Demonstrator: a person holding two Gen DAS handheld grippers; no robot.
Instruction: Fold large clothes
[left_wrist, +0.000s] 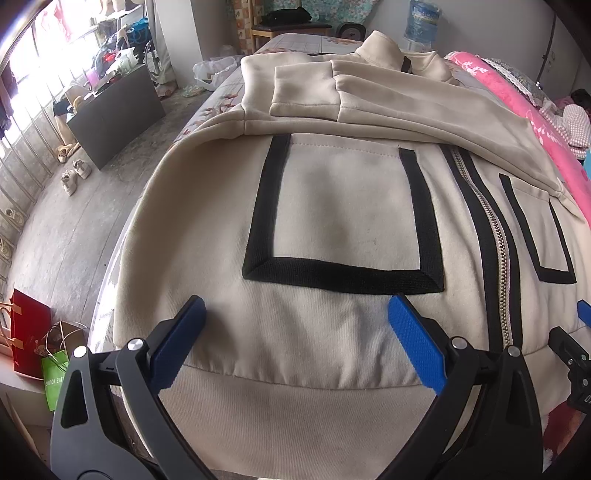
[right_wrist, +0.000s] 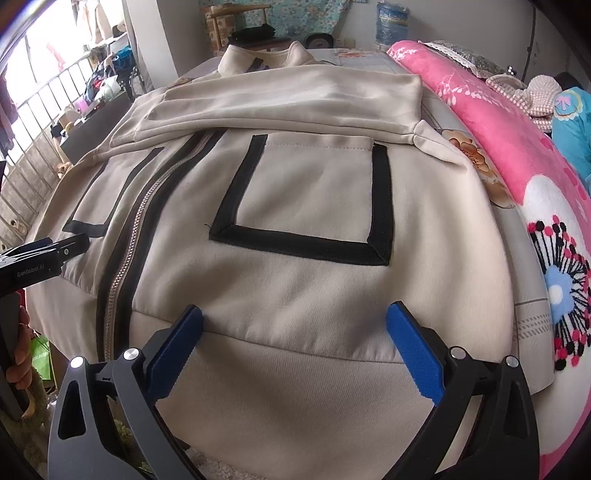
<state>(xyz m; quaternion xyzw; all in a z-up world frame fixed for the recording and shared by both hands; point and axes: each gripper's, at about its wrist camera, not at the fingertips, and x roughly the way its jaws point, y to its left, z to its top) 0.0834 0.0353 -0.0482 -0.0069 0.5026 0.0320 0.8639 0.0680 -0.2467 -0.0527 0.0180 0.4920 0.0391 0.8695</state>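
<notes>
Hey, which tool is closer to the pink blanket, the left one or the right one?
Right. The right tool hovers open over the jacket hem on the side bordering the pink blanket. The left tool, also open, sits across the zipper, on the half farther from it.

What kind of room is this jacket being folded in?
Most likely a lived-in bedroom at home. The beige jacket lies spread on a bed beside a pink flowered blanket, and shoes sit on the bare floor near a barred window.
</notes>
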